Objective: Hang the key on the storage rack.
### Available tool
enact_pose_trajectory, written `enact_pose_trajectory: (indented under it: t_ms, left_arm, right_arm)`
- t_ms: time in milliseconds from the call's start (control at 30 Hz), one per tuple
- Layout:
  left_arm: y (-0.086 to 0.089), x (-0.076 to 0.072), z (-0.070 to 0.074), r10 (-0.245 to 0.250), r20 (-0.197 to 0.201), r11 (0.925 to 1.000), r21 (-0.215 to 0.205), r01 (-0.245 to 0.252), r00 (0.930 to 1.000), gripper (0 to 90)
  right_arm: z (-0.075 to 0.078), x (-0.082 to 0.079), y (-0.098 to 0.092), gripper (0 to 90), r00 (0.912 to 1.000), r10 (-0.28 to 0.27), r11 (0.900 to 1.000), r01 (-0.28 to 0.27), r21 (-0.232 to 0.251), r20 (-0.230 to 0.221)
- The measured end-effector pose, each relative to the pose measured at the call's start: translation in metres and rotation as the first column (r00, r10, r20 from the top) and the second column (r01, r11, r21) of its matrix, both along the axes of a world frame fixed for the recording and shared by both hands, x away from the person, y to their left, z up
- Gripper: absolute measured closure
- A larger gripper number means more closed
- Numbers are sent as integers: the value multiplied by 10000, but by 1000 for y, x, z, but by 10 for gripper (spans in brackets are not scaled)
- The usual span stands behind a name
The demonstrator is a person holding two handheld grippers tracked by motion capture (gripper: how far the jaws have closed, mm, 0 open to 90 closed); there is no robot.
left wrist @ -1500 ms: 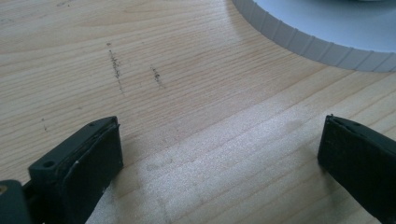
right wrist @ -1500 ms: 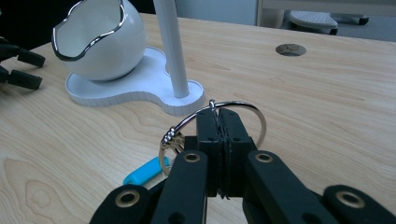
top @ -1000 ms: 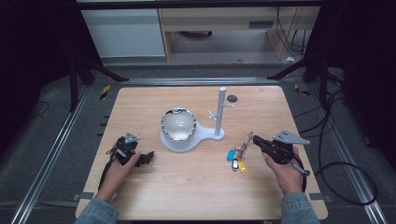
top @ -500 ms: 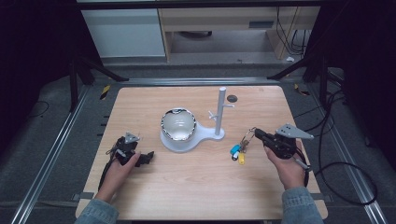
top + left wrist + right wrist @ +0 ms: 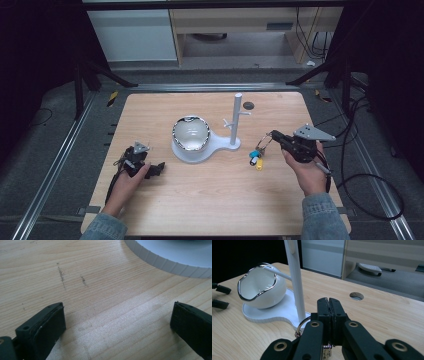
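Note:
My right gripper [image 5: 272, 135] is shut on a metal key ring [image 5: 264, 143]; keys with blue, white and yellow tags [image 5: 256, 159] hang from it just right of the white stand. In the right gripper view the shut jaws [image 5: 329, 301] pinch the ring [image 5: 300, 326] close to the stand's post [image 5: 295, 277]. The stand has an upright post with pegs [image 5: 236, 117], a flat base [image 5: 200, 154] and a white chrome-rimmed bowl [image 5: 190, 133]. My left gripper [image 5: 156, 170] rests open on the table left of the base, with bare wood between its jaws [image 5: 117, 312].
The wooden table [image 5: 210, 200] has a round hole [image 5: 248, 105] at the back right. The stand's base rim [image 5: 170, 262] lies just ahead of the left gripper. Cables trail off the table's right side [image 5: 360, 175]. Metal rails run along both sides.
The right gripper has risen and moved toward the stand, carrying the key ring; the keys came off the table and now hang. The left gripper stayed put.

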State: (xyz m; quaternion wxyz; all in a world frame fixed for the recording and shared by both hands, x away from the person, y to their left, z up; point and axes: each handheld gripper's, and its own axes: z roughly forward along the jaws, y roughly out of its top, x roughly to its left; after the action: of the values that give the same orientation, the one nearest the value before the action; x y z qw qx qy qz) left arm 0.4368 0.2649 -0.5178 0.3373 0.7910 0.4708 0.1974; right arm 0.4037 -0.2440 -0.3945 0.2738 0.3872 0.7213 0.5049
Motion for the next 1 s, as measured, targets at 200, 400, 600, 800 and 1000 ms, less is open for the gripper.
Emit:
enact_pose_trajectory:
  t_ms: [200,400,600,800,1000]
  left_arm:
    - [0,0,0,-16,9,10000,14,16,10000,0]
    - [0,0,0,-11,4,10000,4,11,10000,0]
    - [0,0,0,-14,4,10000,4,14,10000,0]
    - [0,0,0,-15,4,10000,7,15,10000,0]
    - [0,0,0,-14,5,10000,8,14,10000,0]
  right_arm:
    - [6,3,1,889,10000,27,9999,-27,-112,22]
    - [12,6,2,890,10000,46,9998,-45,-191,62]
    - [21,8,5,890,9998,111,9996,-106,-277,172]
    - [30,11,7,890,9996,130,9992,-120,-369,257]
    - [39,15,9,889,9990,158,9991,-142,-392,420]
